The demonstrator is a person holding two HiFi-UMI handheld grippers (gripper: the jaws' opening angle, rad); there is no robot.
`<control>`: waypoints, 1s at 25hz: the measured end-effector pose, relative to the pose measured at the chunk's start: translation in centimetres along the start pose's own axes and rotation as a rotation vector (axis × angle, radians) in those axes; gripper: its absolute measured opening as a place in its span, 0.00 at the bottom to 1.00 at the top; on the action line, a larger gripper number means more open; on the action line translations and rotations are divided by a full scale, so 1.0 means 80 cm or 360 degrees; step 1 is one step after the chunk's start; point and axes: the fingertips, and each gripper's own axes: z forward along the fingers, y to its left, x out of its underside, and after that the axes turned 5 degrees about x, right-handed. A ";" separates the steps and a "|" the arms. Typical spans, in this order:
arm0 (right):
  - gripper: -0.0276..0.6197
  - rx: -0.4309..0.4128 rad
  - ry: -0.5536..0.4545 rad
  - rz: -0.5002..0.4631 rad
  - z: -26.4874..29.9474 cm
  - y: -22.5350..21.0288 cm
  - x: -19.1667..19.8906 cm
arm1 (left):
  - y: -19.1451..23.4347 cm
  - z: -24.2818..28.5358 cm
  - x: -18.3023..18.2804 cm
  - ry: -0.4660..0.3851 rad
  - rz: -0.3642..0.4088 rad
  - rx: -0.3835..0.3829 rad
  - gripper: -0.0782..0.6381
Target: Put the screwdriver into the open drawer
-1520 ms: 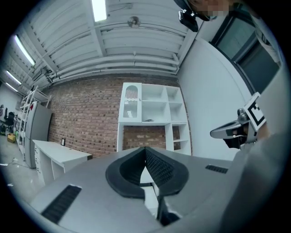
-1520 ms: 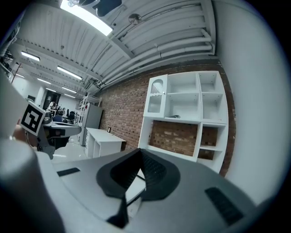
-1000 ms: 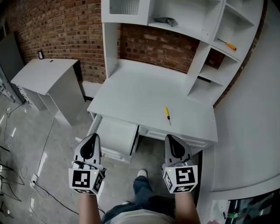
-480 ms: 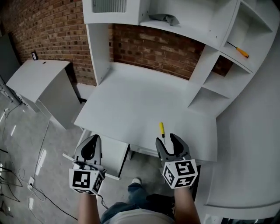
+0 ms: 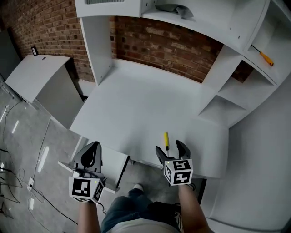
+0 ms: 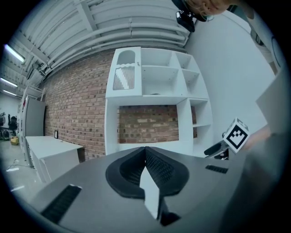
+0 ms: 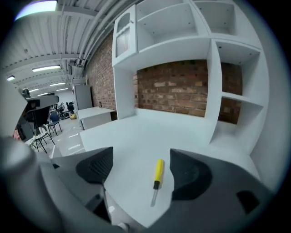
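A small screwdriver (image 5: 166, 138) with a yellow handle lies on the white desk top (image 5: 136, 104) near its front edge, shaft toward me. My right gripper (image 5: 170, 149) is just short of it, jaws opening wide. In the right gripper view the screwdriver (image 7: 157, 174) lies on the desk between and just beyond the two pads, untouched by either, and the right gripper (image 7: 141, 170) holds nothing. The open drawer (image 5: 116, 166) sticks out under the desk's left front. My left gripper (image 5: 92, 154) hovers over it, shut and empty, as the left gripper view (image 6: 145, 157) shows.
A white hutch with shelves stands on the back of the desk against a brick wall; an orange-handled screwdriver (image 5: 264, 55) lies on a right-hand shelf. A grey cloth (image 5: 173, 9) is on the top shelf. A white cabinet (image 5: 41, 77) stands left. Cables trail across the floor.
Both grippers moved forward toward the desk. The right gripper went from shut to wide open and came up to the screwdriver. The left gripper now hangs over the drawer.
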 end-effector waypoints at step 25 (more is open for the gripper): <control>0.18 0.0027 0.0553 0.0023 0.122 -0.058 0.125 | 0.035 -0.010 0.061 0.0173 -0.0036 -0.0078 0.13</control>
